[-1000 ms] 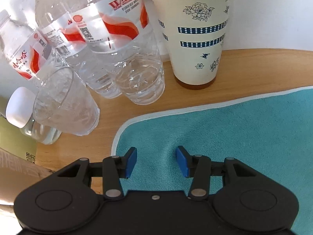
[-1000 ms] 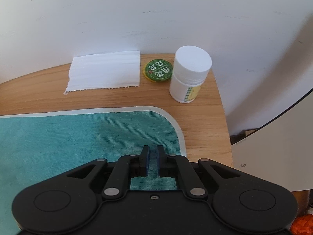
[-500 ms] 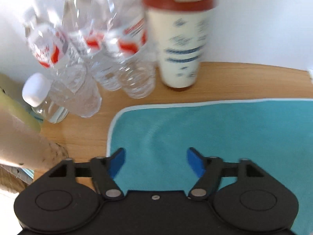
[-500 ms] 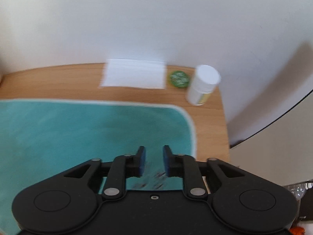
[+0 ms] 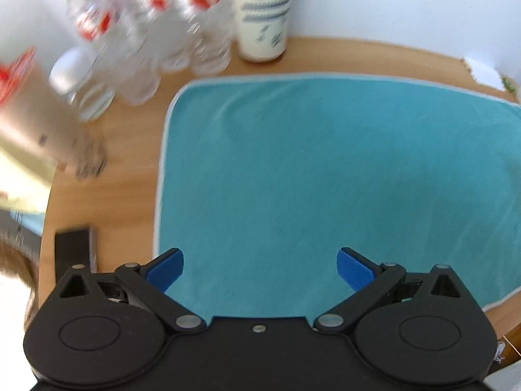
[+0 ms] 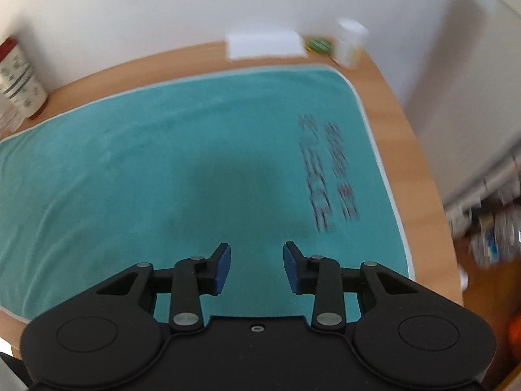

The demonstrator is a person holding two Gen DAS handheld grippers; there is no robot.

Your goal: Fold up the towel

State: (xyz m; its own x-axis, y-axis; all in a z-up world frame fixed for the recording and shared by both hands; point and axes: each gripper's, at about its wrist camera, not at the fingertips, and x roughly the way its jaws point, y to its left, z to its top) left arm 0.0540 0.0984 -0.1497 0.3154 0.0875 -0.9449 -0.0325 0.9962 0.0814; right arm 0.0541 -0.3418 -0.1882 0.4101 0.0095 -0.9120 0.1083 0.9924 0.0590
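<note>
The teal towel (image 5: pixel 325 179) lies spread flat on the wooden table (image 5: pixel 107 195), covering most of its top, with its white-trimmed edges near the table's far and right edges. Dark print (too blurred to read) runs along the towel's right side in the right wrist view. The left tool (image 5: pixel 260 267) hovers over the towel's near left corner, its blue pads spread wide and holding nothing. The right tool (image 6: pixel 257 265) hangs above the near right part of the towel, parted about halfway and likewise empty. At the table's far left corner stand clear bottles (image 5: pixel 182 22) and a patterned cup (image 5: pixel 263 13). At the far right corner sit a white tissue (image 6: pixel 265 45), a green lid (image 6: pixel 319 44) and a white jar (image 6: pixel 350 44).
</note>
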